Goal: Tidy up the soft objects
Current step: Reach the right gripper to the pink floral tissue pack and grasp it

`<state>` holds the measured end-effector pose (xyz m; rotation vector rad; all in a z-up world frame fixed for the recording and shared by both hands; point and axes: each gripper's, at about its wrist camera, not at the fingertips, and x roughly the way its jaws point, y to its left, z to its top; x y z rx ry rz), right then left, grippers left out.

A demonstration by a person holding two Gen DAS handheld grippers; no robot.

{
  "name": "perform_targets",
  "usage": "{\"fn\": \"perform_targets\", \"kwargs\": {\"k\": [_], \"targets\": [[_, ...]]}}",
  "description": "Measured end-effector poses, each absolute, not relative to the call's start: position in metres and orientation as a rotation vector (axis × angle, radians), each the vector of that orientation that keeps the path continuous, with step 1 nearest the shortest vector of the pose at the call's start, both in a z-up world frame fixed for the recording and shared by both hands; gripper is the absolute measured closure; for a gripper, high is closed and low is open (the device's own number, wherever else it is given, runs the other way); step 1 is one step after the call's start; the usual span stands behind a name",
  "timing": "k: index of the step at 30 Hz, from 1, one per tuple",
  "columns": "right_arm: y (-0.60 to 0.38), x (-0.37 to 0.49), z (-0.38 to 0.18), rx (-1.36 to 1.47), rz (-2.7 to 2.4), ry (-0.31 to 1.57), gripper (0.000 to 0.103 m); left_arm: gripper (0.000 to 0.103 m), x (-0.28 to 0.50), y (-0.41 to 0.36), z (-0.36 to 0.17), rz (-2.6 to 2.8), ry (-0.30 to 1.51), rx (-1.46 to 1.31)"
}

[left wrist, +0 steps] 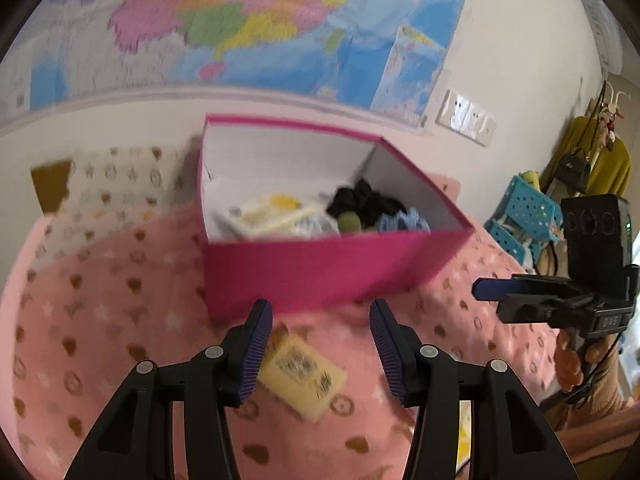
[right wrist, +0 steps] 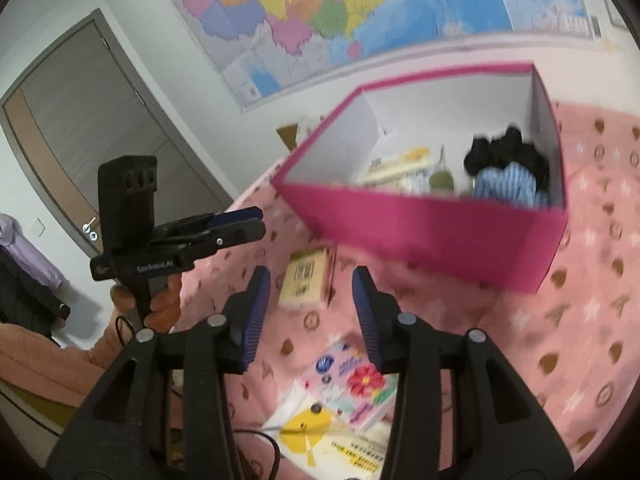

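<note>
Judging by the pink box [left wrist: 320,268] on the bed [left wrist: 120,340], sorting is partly done; black and blue soft pieces [right wrist: 506,172] lie inside; flat packets [right wrist: 306,282] remain outside; left claw [left wrist: 320,344] and right claw [right wrist: 310,316] gape, empty.

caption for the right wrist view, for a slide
Empty right gripper open above a pink blanket, facing a pink box of soft items.
</note>
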<state>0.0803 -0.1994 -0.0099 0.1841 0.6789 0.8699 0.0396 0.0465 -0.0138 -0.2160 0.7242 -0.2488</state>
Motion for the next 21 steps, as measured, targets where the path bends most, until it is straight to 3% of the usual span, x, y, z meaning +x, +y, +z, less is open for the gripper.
{"fn": "perform_targets", "kwargs": {"k": [12,21], "targets": [[-0.239,0.071,-0.071,0.305,0.736,0.845,0.058,0.051,0.017,-0.014,-0.056,-0.491,0.857,-0.216],[-0.24,0.069,-0.084,0.356,0.747,0.851,0.058,0.052,0.025,-0.035,-0.077,-0.553,0.94,-0.237]]}}
